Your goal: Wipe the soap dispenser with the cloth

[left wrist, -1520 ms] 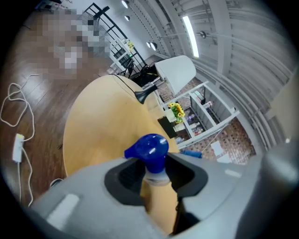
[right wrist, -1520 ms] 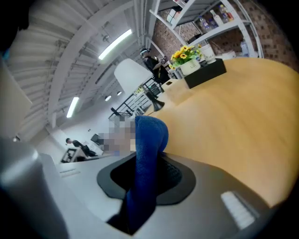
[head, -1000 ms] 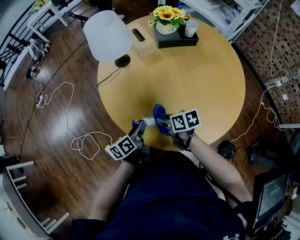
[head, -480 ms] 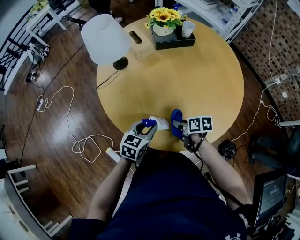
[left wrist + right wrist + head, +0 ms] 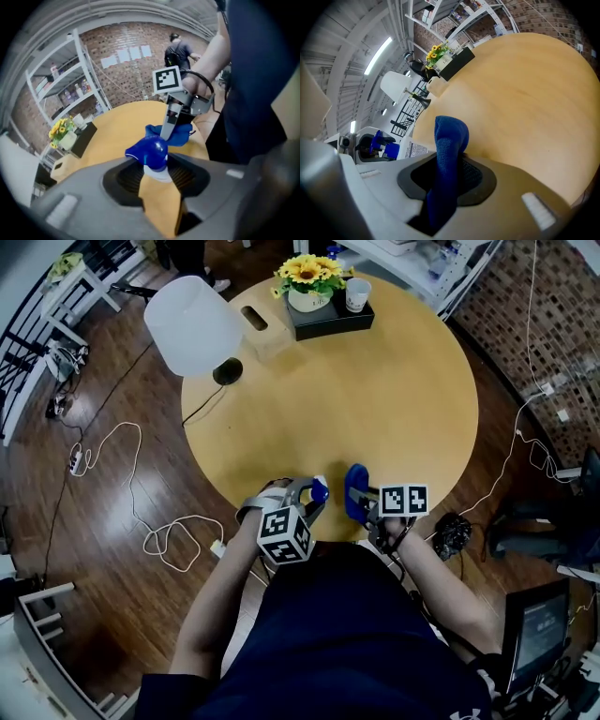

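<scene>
The soap dispenser, a white bottle with a blue pump head, sits at the near edge of the round wooden table. My left gripper holds it by the neck. In the left gripper view the blue pump head and white neck fill the gap between the jaws; the jaws have just been opening, but the pads still touch the neck. My right gripper is shut on the blue cloth, which stands up folded between its jaws. A short gap of table separates cloth and dispenser.
A white lamp stands at the table's far left. At the far edge a black tray holds sunflowers and a cup. A small wooden box lies beside the tray. Cables trail on the floor to the left.
The cloth was against the dispenser a second ago; the right gripper has since drawn it away to the right. The left gripper rolled over, turning the dispenser with it.
</scene>
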Available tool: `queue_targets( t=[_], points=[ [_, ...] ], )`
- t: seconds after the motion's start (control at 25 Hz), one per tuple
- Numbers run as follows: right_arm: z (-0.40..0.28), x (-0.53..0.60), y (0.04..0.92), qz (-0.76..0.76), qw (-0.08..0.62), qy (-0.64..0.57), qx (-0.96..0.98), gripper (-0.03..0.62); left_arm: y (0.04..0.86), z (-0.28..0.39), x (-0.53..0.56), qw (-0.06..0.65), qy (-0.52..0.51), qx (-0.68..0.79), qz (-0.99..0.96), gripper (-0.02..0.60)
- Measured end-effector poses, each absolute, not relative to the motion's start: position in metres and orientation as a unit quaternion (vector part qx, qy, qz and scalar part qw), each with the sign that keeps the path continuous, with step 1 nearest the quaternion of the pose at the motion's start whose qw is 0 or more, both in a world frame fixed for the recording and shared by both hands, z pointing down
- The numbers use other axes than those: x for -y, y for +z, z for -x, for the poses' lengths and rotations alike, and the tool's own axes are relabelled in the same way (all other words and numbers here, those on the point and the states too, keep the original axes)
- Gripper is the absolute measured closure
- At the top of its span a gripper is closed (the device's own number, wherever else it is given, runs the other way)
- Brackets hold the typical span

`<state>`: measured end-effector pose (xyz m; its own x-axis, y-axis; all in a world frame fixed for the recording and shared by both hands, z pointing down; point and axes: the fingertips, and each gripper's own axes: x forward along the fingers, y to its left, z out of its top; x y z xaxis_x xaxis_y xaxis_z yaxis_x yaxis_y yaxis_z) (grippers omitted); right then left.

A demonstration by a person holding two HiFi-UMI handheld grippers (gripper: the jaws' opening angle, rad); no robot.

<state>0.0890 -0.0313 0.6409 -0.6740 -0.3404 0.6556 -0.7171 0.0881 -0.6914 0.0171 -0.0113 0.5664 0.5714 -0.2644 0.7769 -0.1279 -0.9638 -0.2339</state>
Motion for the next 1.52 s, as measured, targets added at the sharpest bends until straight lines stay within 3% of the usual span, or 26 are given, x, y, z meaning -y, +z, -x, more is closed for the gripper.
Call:
queue_targets(
  t=[0.08,0.16,0.28,0.36,0.6,0.76,0.92,1.16,1.36,1.52],
  points=[
    [-0.091,0.03,0.641,-0.37,0.163,0.567,0.718,0.497,0.565,-0.016,0.012,0.091,-0.456,-0.13,0.876,0.415],
    [-0.094,0.029,0.641,-0.374,0.16,0.569,0.715,0.496,0.559,-0.011,0.02,0.05,-0.428,-0.198,0.88,0.397],
    [-0.1,0.028,0.643,-0.382,0.155,0.571,0.71,0.497,0.553,-0.002,0.028,-0.126,-0.317,-0.322,0.883,0.38],
    [-0.1,0.028,0.643,-0.384,0.152,0.574,0.707,0.497,0.554,0.002,0.031,-0.2,-0.27,-0.371,0.865,0.377],
    [-0.091,0.025,0.642,-0.377,0.152,0.572,0.712,0.496,0.559,-0.011,0.042,-0.231,-0.245,-0.407,0.849,0.381],
    [-0.081,0.023,0.641,-0.37,0.161,0.566,0.719,0.497,0.552,0.0,0.048,-0.269,-0.199,-0.43,0.838,0.445],
    [-0.068,0.028,0.633,-0.36,0.171,0.538,0.742,0.496,0.556,0.04,0.049,-0.358,-0.108,-0.462,0.804,0.446],
    [-0.007,0.038,0.598,-0.296,0.177,0.468,0.814,0.497,0.581,0.091,0.035,-0.459,-0.01,-0.477,0.749,0.453],
    [0.063,0.017,0.577,-0.199,0.207,0.392,0.874,0.497,0.594,0.102,0.027,-0.491,0.028,-0.47,0.734,0.453],
    [0.067,0.013,0.592,-0.202,0.232,0.381,0.872,0.497,0.597,0.106,0.021,-0.502,0.032,-0.464,0.729,0.453]
  ],
)
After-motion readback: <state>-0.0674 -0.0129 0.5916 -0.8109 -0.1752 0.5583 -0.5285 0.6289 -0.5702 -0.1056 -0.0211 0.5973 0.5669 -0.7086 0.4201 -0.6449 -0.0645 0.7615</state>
